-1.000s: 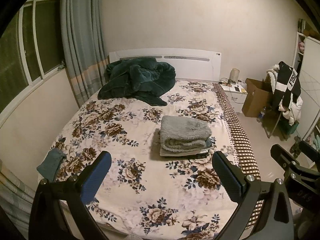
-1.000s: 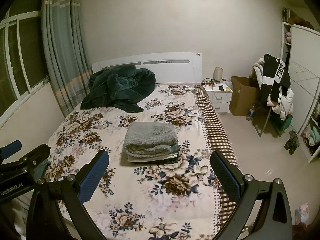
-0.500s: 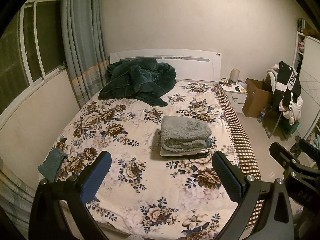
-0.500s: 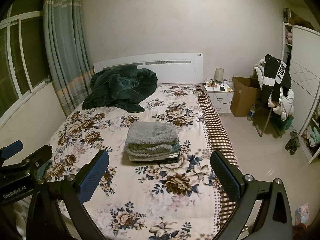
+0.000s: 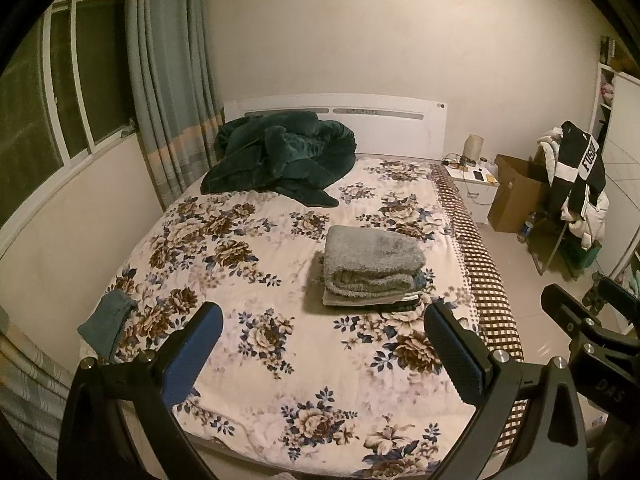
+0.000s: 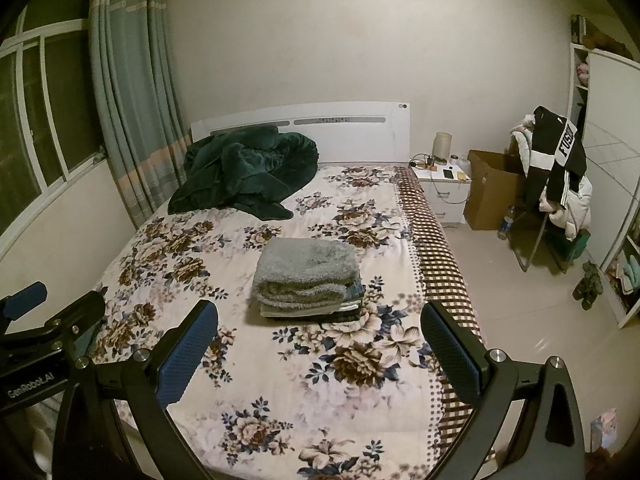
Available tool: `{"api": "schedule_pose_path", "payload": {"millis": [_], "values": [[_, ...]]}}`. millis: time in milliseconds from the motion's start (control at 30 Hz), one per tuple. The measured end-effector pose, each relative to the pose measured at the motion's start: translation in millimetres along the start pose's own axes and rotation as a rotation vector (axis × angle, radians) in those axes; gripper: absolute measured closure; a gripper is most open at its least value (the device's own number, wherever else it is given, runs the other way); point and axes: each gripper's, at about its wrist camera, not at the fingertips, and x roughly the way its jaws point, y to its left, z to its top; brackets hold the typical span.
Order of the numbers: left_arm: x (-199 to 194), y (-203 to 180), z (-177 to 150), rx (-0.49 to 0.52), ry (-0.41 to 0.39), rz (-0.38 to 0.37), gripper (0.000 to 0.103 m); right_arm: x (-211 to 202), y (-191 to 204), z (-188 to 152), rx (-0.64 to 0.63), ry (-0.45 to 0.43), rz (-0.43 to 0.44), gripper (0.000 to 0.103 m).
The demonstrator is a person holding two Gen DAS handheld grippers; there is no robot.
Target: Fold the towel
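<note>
A folded grey fluffy towel (image 5: 370, 258) (image 6: 306, 268) tops a small stack of folded cloths in the middle of the floral bed (image 5: 248, 240) (image 6: 360, 360). My left gripper (image 5: 324, 332) hovers open over the foot of the bed, well short of the stack, with nothing between its fingers. My right gripper (image 6: 320, 330) is also open and empty, at the same distance from the stack. Each gripper shows at the edge of the other's view. A small teal cloth (image 5: 106, 320) lies at the bed's near left edge.
A dark green blanket (image 5: 280, 160) (image 6: 240, 172) is heaped at the headboard. A window and curtain (image 6: 128, 92) line the left wall. Right of the bed stand a nightstand (image 6: 442, 184), a cardboard box (image 6: 490, 192), a clothes-draped chair (image 6: 556, 176) and tiled floor (image 6: 520, 300).
Both views have drifted slightly back and to the right from the bed. The towel stack has not moved and both grippers have stayed open.
</note>
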Motion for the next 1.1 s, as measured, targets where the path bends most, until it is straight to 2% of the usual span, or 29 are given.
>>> {"api": "schedule_pose_path", "payload": {"millis": [1100], "values": [[-3.1,-0.9,-3.5,0.01,-0.005,0.005,0.0,-0.3,-4.5,-2.4,0.004,-0.004,0.006,0.0]]}}
